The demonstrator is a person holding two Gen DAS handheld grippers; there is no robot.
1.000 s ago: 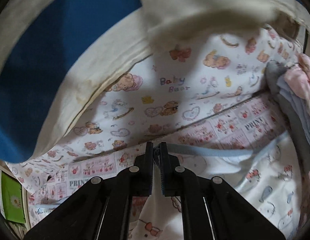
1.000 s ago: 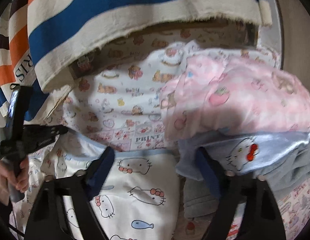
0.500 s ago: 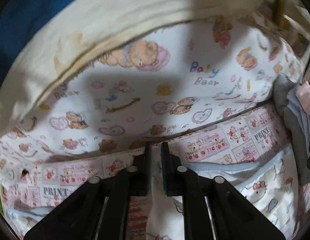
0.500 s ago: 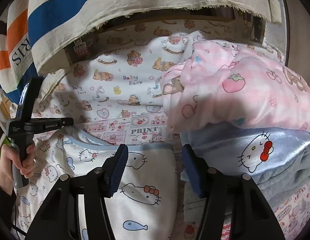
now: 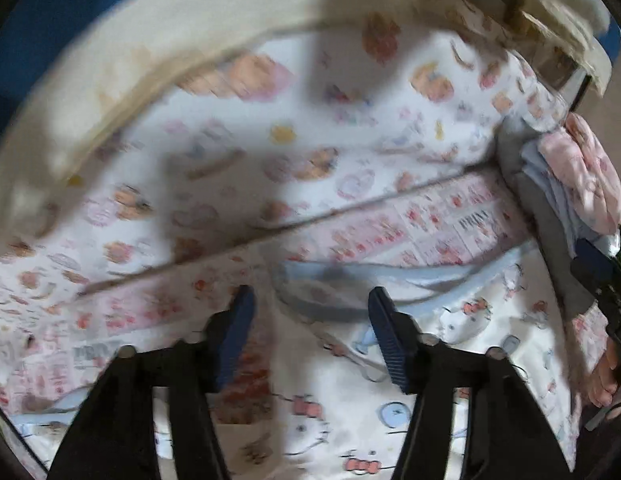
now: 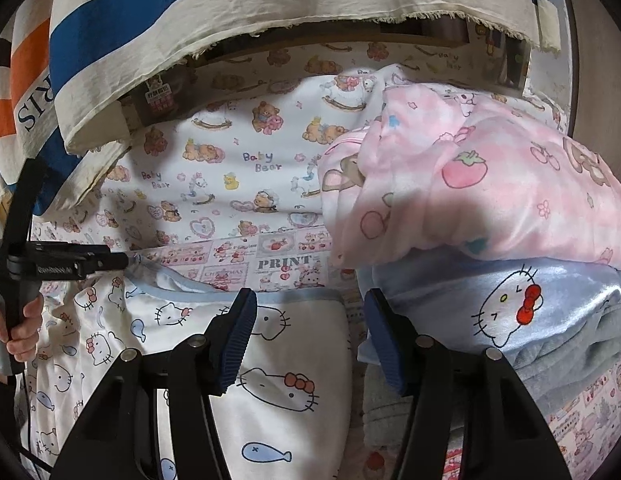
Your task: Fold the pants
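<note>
The left gripper [image 5: 308,300], jaws just opening off the blue waistband [image 5: 390,276], releases the white cat-print pants [image 6: 286,360] flat, while the right gripper [image 6: 310,304] hovers apart, empty.

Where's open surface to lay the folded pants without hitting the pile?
Free: the bear-print sheet, bordered by the striped cloth behind, the pink garment on the right and the pants in front. Crowded: the right side, where pink, the light-blue garment and grey clothes are stacked.
</note>
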